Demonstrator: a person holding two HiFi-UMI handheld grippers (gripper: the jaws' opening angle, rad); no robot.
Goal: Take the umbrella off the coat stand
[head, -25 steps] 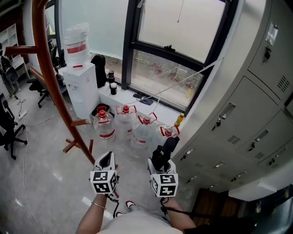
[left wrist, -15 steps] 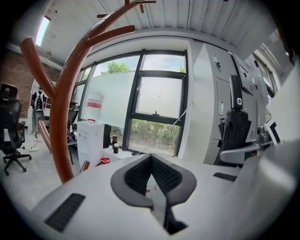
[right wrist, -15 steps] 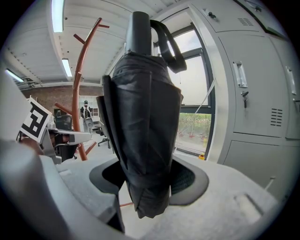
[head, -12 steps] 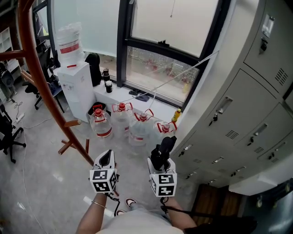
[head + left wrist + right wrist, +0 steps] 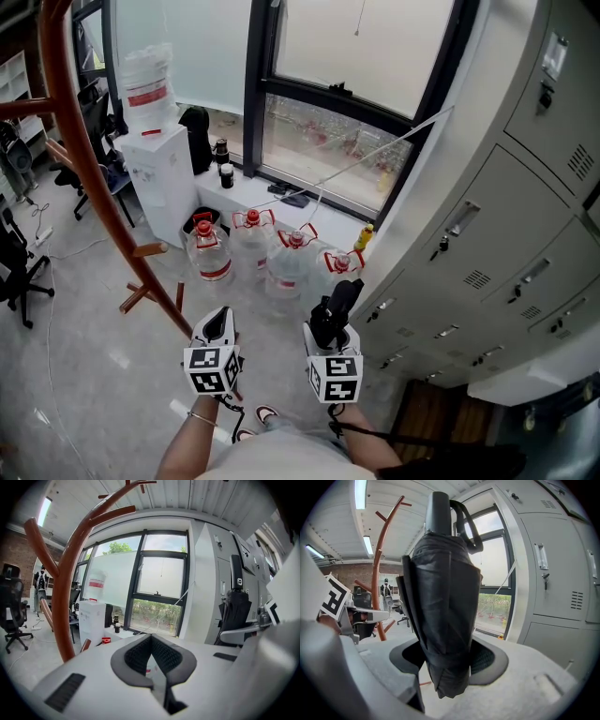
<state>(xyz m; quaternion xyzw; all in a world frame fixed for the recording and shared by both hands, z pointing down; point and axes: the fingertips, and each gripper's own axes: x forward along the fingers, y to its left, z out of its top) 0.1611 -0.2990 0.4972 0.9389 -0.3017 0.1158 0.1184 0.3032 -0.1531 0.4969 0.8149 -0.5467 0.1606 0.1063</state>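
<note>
I log daylight from the window at 12 o'clock, head view; its frosted panes glare white. Ceiling strip light glows at 11 o'clock, right gripper view. The umbrella reads near-black, backlit. Both gripper views bow hard, corners vignetted black; nearest foreground soft.

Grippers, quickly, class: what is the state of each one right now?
Left gripper: closed, empty.
Right gripper: closed on the black folded fabric umbrella.
</note>
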